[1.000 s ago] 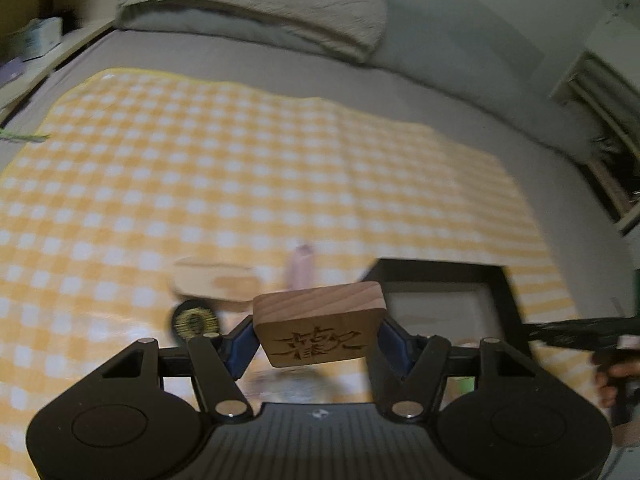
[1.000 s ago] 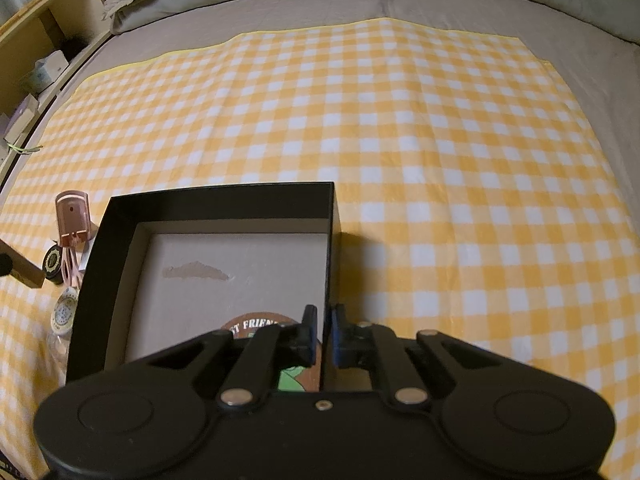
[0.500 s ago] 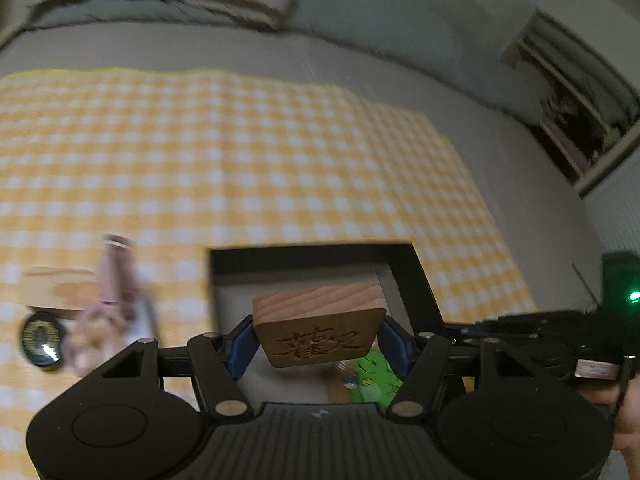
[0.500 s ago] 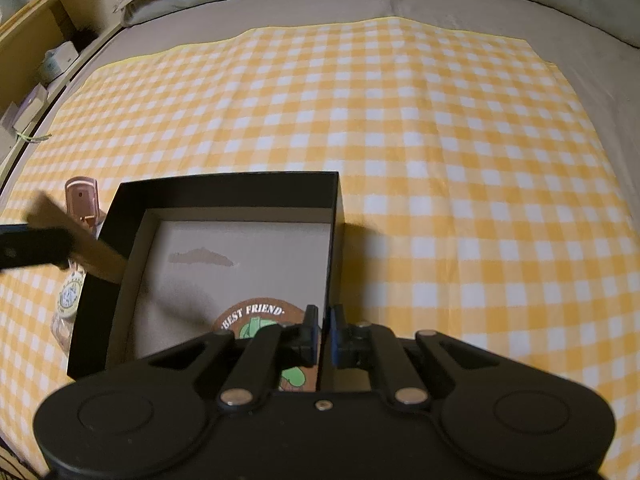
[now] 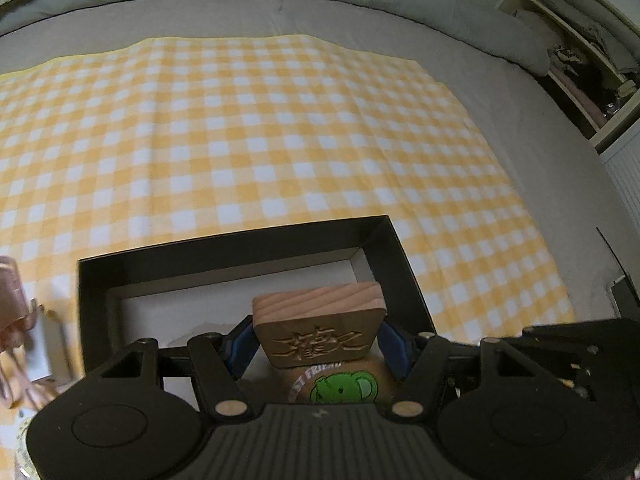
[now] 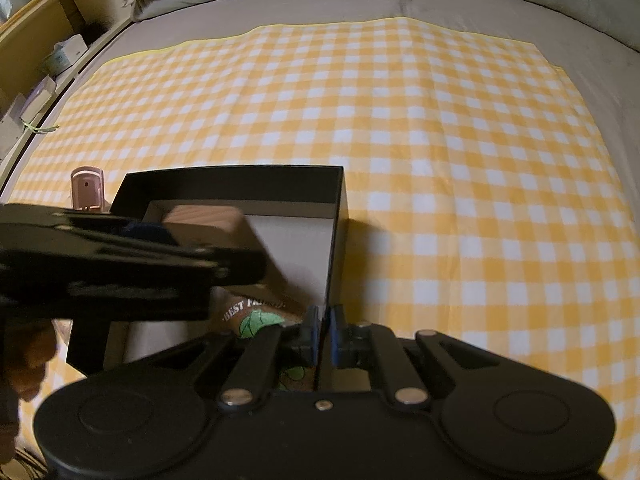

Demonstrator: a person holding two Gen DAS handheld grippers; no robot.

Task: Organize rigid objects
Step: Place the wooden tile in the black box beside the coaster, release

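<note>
Wooden block [image 5: 320,328] crosswise, carved face up

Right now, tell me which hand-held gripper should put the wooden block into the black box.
Left. The left hand-held gripper already clamps the wooden block above the black box; the right hand-held gripper is pinching the box's wall.

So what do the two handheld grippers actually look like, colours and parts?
Both match. The left gripper and right gripper have glossy black plastic bodies with a round disc moulded on each side, black linkage arms joined by silver rivets, and blue pads on the fingertips. The left one's ribbed centre plate carries a small pale logo. No cables or sleeves show.
</note>
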